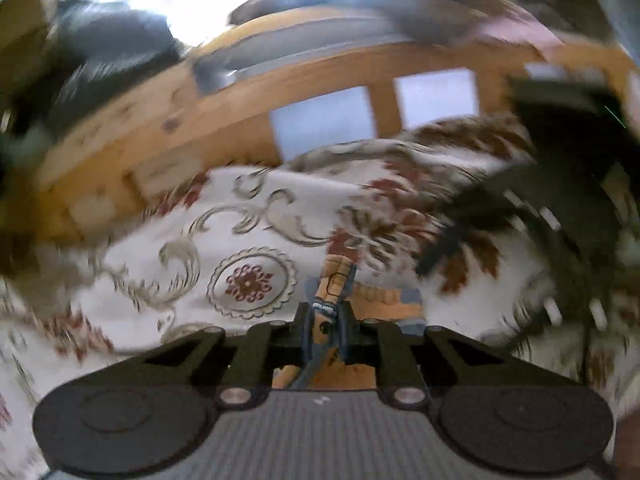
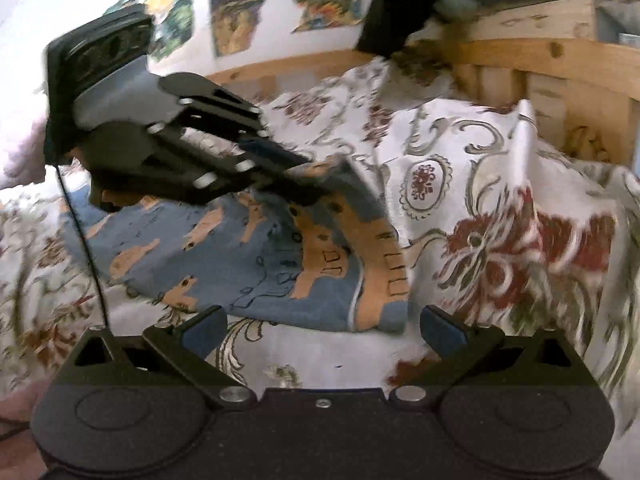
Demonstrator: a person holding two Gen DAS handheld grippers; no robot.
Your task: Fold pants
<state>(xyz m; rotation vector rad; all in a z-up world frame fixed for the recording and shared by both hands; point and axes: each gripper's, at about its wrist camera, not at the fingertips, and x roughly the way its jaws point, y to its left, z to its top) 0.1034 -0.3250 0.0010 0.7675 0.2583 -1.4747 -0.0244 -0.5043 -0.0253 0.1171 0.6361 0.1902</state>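
Blue fabric printed with tan animal shapes, the pants [image 2: 248, 256], lies bunched on a cream bedspread [image 2: 500, 168] patterned with grey scrolls and dark red flowers. In the right wrist view the garment sits left of centre, its tan waistband curving down the right edge, just beyond the right gripper [image 2: 322, 330], whose blue-padded fingers [image 2: 204, 326] are spread wide with nothing between them, hovering over bare bedspread near the pants' near hem. The left gripper [image 2: 316, 172] reaches in from the far left of that view, and its tips meet a raised fold at the far edge of the pants. In the left wrist view the left gripper [image 1: 328, 316] has its jaws pressed together on a strip of the blue and tan pants [image 1: 336, 280], which stands up between them. A pine bed frame [image 1: 280, 76] runs along the far side. Both views are blurred by motion.
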